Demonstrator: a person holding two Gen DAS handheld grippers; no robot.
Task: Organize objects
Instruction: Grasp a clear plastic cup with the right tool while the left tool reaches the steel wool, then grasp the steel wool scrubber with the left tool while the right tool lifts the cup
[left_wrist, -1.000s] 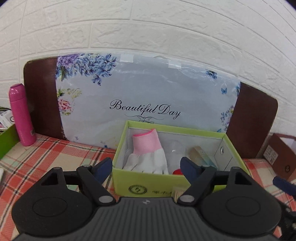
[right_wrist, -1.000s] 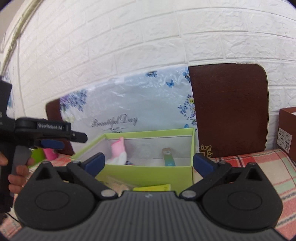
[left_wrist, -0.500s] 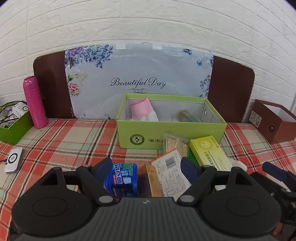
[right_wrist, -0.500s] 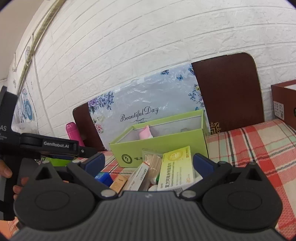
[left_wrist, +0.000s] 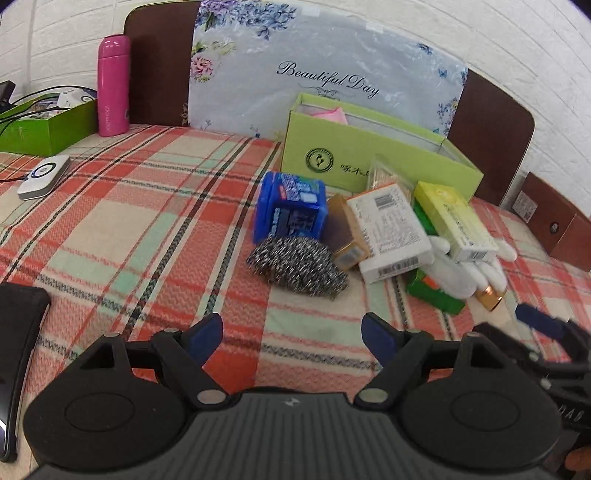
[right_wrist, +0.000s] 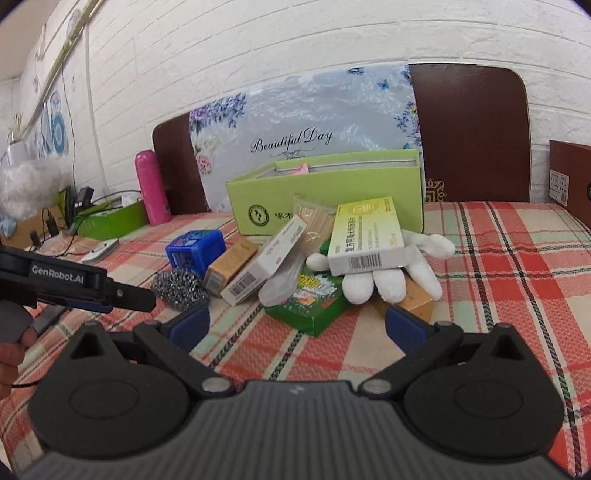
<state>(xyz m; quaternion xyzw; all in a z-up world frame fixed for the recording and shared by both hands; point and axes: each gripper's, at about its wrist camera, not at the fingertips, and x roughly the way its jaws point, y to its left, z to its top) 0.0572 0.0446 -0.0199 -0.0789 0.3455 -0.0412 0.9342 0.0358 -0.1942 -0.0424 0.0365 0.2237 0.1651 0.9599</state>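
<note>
A heap of small goods lies on the plaid cloth in front of a light green open box (left_wrist: 347, 155) (right_wrist: 332, 192). In it are a steel scourer (left_wrist: 297, 266) (right_wrist: 179, 282), a blue tub (left_wrist: 291, 210) (right_wrist: 195, 251), a brown carton (left_wrist: 345, 236), a white carton (left_wrist: 391, 230) (right_wrist: 266, 266), a yellow-green medicine box (left_wrist: 454, 219) (right_wrist: 365, 236), a white glove (left_wrist: 469, 266) (right_wrist: 391, 273) and a green packet (right_wrist: 310, 299). My left gripper (left_wrist: 293, 334) hangs open just short of the scourer. My right gripper (right_wrist: 295, 323) is open before the green packet. A pink-cuffed glove (left_wrist: 334, 114) lies inside the box.
A pink bottle (left_wrist: 112, 85) (right_wrist: 151, 192) and a darker green box (left_wrist: 48, 125) stand at the back left, with a white device (left_wrist: 44, 175) on a cable. A brown box (left_wrist: 554, 229) sits at the right. A floral board (left_wrist: 317, 77) leans against the brick wall.
Both grippers have drawn back from the green box and sunk toward the cloth. The heap of goods, hidden below the view at first, has come into sight. Both jaws stay open.
</note>
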